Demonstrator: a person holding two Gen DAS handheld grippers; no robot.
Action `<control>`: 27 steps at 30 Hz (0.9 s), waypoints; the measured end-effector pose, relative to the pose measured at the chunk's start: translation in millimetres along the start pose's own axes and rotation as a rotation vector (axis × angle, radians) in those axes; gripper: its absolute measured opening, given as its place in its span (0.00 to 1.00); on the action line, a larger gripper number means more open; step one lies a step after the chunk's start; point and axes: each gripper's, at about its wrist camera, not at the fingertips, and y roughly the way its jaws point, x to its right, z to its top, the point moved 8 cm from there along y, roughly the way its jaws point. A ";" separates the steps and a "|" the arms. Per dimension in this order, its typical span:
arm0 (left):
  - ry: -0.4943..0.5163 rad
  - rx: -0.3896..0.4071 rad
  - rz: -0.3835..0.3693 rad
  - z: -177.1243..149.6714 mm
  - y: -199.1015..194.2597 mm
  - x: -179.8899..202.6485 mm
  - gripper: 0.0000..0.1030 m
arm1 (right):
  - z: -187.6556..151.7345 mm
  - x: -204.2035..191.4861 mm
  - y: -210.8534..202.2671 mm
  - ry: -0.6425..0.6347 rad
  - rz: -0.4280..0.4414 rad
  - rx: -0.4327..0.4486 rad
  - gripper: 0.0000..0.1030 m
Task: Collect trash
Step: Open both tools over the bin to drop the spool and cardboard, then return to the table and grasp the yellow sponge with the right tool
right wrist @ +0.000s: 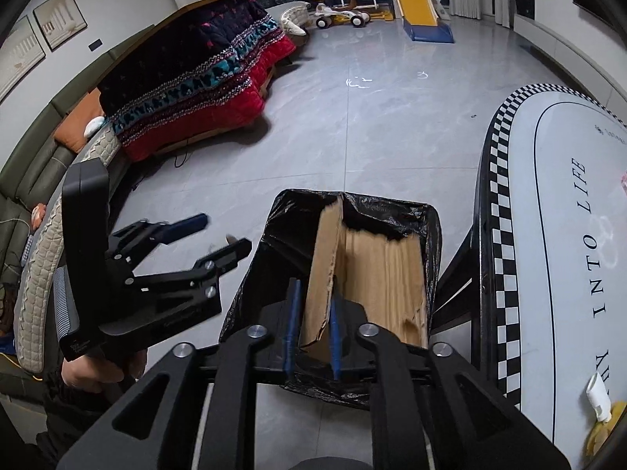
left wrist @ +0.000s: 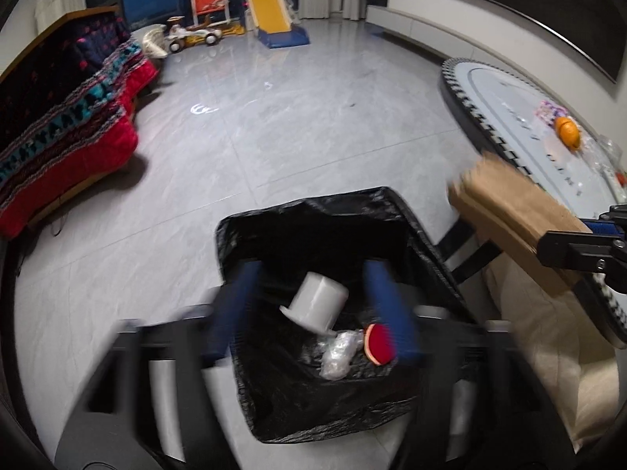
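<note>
A bin lined with a black trash bag [left wrist: 415,235] [right wrist: 274,235] stands on the floor beside the table. Inside lie a white plastic cup [left wrist: 317,301], crumpled clear plastic [left wrist: 339,356] and a red round piece [left wrist: 378,344]. My left gripper [left wrist: 313,313] is open and empty above the bin; it also shows in the right wrist view [right wrist: 219,235]. My right gripper [right wrist: 311,337] is shut on a flattened brown cardboard box [right wrist: 376,270] [left wrist: 513,215], held over the bin's right side.
An oval table [right wrist: 497,211] with a checkered rim stands at the right, with an orange [left wrist: 567,129], wrappers and a white tube [right wrist: 599,395] on it. A sofa with a red patterned blanket [right wrist: 203,90] is at the left. Toys and a slide [left wrist: 274,15] stand far back.
</note>
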 end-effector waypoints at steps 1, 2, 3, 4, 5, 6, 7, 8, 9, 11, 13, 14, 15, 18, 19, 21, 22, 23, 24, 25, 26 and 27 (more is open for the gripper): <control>0.000 0.016 0.026 -3.2 -1.8 -3.3 0.94 | 0.4 1.0 0.6 0.001 -0.007 0.002 0.37; 0.002 0.020 0.034 -3.6 -3.5 -5.1 0.94 | 0.3 1.6 0.5 0.000 -0.016 0.002 0.52; 0.000 0.017 0.031 -4.6 -4.2 -5.6 0.94 | 0.6 1.8 -1.1 -0.006 -0.018 0.012 0.52; -0.006 0.018 0.034 -4.3 -5.0 -6.9 0.94 | 0.9 1.9 -2.5 -0.011 -0.022 0.017 0.52; -0.011 0.021 0.037 -4.8 -5.4 -7.7 0.94 | 1.7 1.3 -2.7 -0.012 -0.025 0.020 0.52; -0.011 0.019 0.034 -3.9 -5.4 -7.7 0.94 | 2.7 1.1 -4.5 -0.012 -0.022 0.028 0.52; -0.011 0.020 0.038 -3.4 -6.0 -6.7 0.94 | 4.2 1.7 -7.4 -0.011 -0.018 0.034 0.52; -0.011 0.022 0.038 -2.0 -6.9 -5.1 0.94 | 4.7 2.4 -9.6 -0.011 -0.018 0.039 0.52; -0.007 0.023 0.032 -2.7 -7.5 -3.8 0.94 | 5.2 2.8 -11.2 -0.011 -0.020 0.044 0.52; 0.001 0.030 0.030 -0.4 -9.8 -0.3 0.94 | 7.7 3.9 -15.3 -0.011 -0.020 0.055 0.52; 0.012 0.039 0.021 6.2 -12.9 7.4 0.94 | 7.6 7.9 -22.2 -0.007 -0.021 0.067 0.52; 0.016 0.044 0.017 9.6 -14.2 11.1 0.94 | 7.2 10.0 -25.8 -0.005 -0.022 0.074 0.52; 0.020 0.049 0.009 13.9 -15.6 15.7 0.94 | 7.6 13.1 -30.8 -0.002 -0.024 0.084 0.52; 0.041 0.065 -0.015 27.7 -20.0 33.3 0.94 | 7.8 24.9 -45.2 0.013 -0.031 0.105 0.52; 0.051 0.071 -0.021 32.2 -21.6 40.5 0.94 | 7.5 30.6 -51.2 0.021 -0.037 0.115 0.52; 0.071 0.079 -0.042 41.3 -24.2 56.3 0.94 | 7.4 41.7 -61.4 0.035 -0.046 0.132 0.54; 0.083 0.084 -0.053 45.9 -25.7 65.4 0.94 | 6.6 47.0 -66.7 0.043 -0.052 0.139 0.55; 0.093 0.088 -0.062 49.1 -27.2 73.8 0.94 | 6.6 54.0 -73.4 0.050 -0.061 0.149 0.57; 0.106 0.092 -0.073 53.5 -28.4 83.5 0.94 | 5.5 59.7 -78.3 0.055 -0.068 0.155 0.57; 0.119 0.095 -0.083 58.2 -29.2 93.0 0.94 | 4.1 67.3 -85.0 0.061 -0.077 0.163 0.57; 0.134 0.097 -0.091 64.1 -29.2 102.4 0.94 | 3.0 74.3 -90.7 0.068 -0.085 0.170 0.57; 0.148 0.099 -0.100 68.3 -29.7 112.7 0.94 | 1.7 83.0 -97.1 0.078 -0.096 0.178 0.58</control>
